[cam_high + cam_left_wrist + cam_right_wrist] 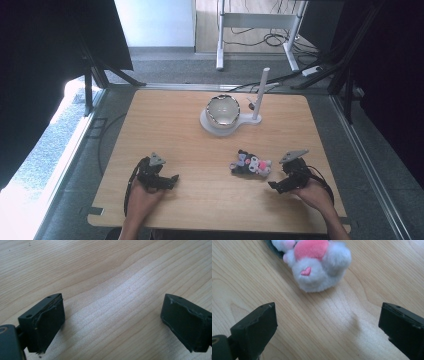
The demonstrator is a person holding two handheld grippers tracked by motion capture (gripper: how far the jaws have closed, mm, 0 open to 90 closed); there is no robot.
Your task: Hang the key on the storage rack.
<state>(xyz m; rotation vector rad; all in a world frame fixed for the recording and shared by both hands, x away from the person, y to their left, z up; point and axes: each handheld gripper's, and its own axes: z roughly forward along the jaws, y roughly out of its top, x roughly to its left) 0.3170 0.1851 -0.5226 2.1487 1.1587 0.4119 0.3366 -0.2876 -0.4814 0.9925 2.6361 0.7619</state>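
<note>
A small plush toy point(251, 164), black, white and pink, lies on the wooden table point(185, 140) right of centre. Close up, the plush toy point(318, 265) shows white fur, a pink patch and a small pink heart. My right gripper point(274, 186) rests just right of the toy, held in a hand, and stands open with nothing between its jaws; the right gripper point(325, 327) has the toy a short way ahead of its tips. My left gripper point(173, 180) sits near the front left, also open, and the left gripper point(112, 322) has bare wood between its jaws.
A shiny bowl point(223, 111) sits on a white base point(239, 123) with an upright white post point(260, 92) at the table's far middle. Cables and a desk frame point(255, 22) lie on the floor beyond. Dark curtains flank both sides.
</note>
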